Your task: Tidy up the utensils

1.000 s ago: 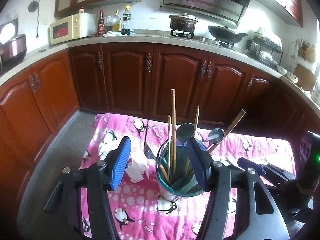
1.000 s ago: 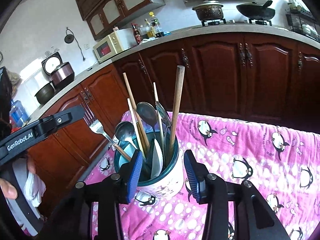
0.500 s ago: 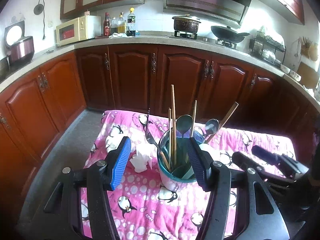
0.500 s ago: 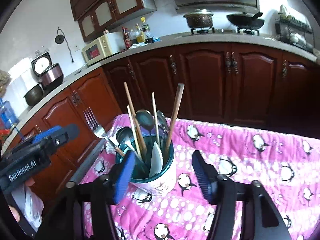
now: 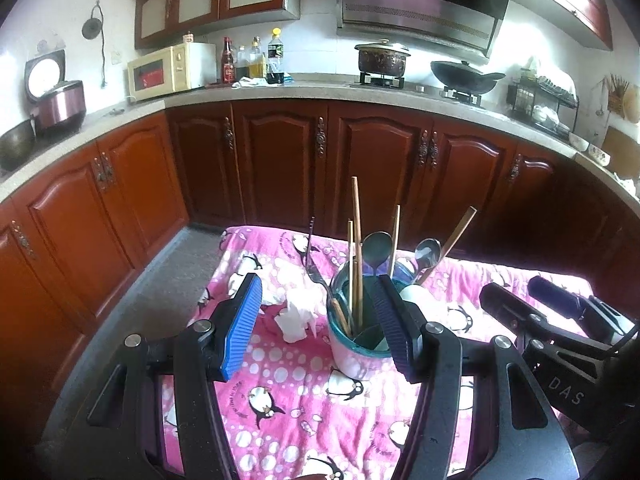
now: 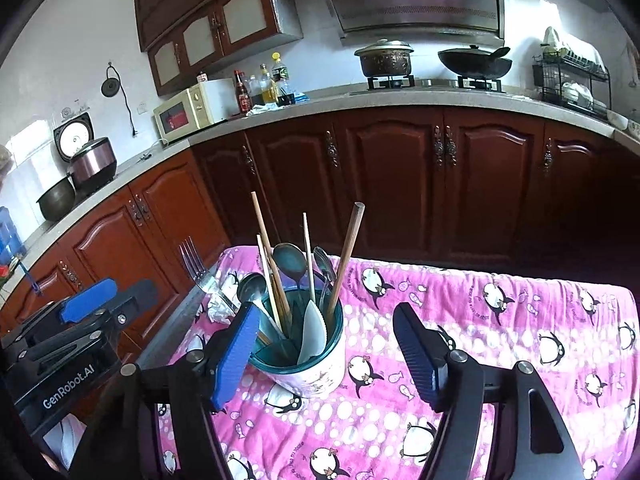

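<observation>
Utensil holder (image 6: 308, 354): white cup with teal rim, upright on pink penguin-print cloth (image 6: 500, 320), toward its left edge in the right wrist view, well short of the far edge. Contents, all standing and leaning on the rim: wooden chopsticks (image 6: 267, 248), thick wooden handle (image 6: 347, 258), dark ladle-shaped spoon (image 6: 289, 260), metal spoons (image 6: 250, 286), fork (image 6: 196, 266) tilted out over the cloth's left edge, white serrated piece (image 6: 312, 330). Crumpled white tissue (image 5: 296, 312) lying on cloth just beside holder, on the side nearer the cloth's left edge. Right gripper (image 6: 326, 352): jaws opening, blue pads standing either side of holder, clear of its wall. Left gripper (image 5: 318, 326): jaws wide apart, nothing clamped; holder seen behind its right finger, tissue between the fingers. Backdrop: dark wood cabinets (image 6: 392, 184), counter with microwave (image 6: 188, 110).
</observation>
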A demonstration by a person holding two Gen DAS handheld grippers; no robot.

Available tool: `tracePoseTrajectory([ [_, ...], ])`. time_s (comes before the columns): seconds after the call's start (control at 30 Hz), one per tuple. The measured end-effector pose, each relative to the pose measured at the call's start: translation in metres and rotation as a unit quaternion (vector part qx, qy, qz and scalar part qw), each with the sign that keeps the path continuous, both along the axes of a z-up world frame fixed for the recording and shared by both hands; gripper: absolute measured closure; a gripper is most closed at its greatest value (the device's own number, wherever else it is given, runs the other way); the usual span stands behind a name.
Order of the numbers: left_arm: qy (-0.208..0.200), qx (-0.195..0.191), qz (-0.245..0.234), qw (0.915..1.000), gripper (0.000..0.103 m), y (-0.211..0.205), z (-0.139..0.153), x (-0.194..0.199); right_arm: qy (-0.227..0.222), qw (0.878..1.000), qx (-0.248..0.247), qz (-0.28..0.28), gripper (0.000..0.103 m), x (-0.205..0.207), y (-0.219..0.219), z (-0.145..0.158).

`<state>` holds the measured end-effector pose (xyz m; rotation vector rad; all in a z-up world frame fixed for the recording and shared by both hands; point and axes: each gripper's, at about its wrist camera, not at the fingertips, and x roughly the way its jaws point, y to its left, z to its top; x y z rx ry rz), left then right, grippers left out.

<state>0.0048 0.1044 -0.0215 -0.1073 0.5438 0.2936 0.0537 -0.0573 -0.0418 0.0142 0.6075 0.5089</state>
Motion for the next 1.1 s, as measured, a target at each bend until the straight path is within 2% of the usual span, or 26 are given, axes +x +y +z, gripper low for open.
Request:
tracePoseTrajectory([
  [0.27,0.001,0.001,0.007,1.0,0.045,0.003,-0.002,-0.004,-0.011,1.0,-0.021,-0.003,0.028,-0.005,0.01,0.003],
  [1.1,0.006,0.002,0.019,0.9998,0.045,0.006,-0.008,-0.002,0.009,0.999,-0.031,0.001,0.028,-0.001,0.019,-0.005],
])
